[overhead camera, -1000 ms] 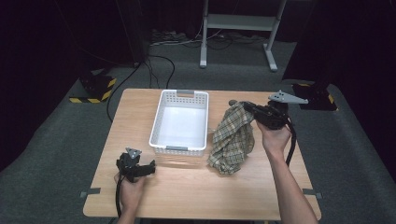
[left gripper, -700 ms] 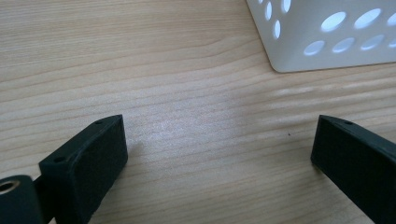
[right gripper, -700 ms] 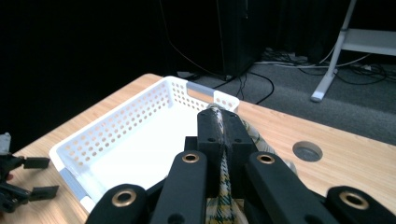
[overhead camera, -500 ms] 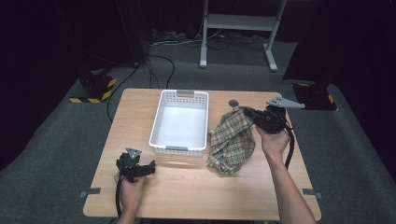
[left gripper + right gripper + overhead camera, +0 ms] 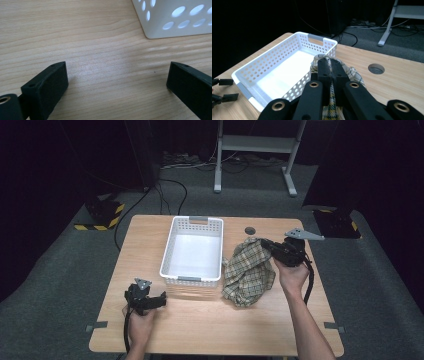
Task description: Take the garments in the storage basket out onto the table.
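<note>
A plaid cloth [image 5: 248,271] in tan and green hangs from my right gripper [image 5: 265,243], which is shut on its top edge just right of the white basket [image 5: 169,253]; the cloth's lower part rests on the table. In the right gripper view the cloth [image 5: 329,107] is pinched between the closed jaws of the right gripper [image 5: 329,62], with the perforated basket [image 5: 259,67] to the left. My left gripper [image 5: 161,298] rests on the table near the basket's front left corner. In the left gripper view its jaws stand wide apart over bare wood, the left gripper [image 5: 117,80] open and holding nothing, with the basket's corner [image 5: 160,25] beyond.
The wooden table [image 5: 150,330] has a round cable hole [image 5: 249,230] behind the cloth. The basket holds nothing. Around the table are grey carpet, cables and a metal stand [image 5: 255,150] at the back.
My right gripper has moved slightly left and down with the cloth, so more of the cloth bunches on the table. The left gripper has stayed in place.
</note>
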A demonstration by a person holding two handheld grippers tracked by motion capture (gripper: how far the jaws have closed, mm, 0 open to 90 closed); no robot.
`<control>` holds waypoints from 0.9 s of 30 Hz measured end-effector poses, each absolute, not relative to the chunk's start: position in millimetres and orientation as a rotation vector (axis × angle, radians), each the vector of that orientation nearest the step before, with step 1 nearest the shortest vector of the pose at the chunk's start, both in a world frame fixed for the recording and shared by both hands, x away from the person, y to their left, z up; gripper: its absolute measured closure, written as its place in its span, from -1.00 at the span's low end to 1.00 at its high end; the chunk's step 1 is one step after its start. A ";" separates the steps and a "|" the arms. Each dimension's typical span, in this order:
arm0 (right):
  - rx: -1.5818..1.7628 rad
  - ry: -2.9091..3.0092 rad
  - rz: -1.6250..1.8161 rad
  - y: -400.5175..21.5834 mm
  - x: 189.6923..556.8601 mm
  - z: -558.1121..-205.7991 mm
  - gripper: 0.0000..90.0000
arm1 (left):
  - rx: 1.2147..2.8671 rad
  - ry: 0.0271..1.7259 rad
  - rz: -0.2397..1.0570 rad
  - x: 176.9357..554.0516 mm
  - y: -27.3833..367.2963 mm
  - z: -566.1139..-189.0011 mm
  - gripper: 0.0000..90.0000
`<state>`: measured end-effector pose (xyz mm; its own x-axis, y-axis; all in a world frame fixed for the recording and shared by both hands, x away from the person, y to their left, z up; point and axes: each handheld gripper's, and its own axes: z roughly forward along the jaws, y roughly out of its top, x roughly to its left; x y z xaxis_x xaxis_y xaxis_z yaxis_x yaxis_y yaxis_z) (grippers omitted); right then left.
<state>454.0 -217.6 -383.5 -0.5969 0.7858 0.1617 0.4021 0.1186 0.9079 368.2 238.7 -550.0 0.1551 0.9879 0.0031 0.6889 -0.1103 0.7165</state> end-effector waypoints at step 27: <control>1.225 2.092 1.432 -204.5 461.1 -426.6 0.96 | 1.865 1.593 0.675 368.3 238.7 -550.0 -0.92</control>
<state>461.1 -204.5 -426.6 -0.5784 0.7926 0.1930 0.4666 0.1274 0.8753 368.3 238.7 -550.0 0.1551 0.9879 0.0030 0.6890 -0.1104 0.7163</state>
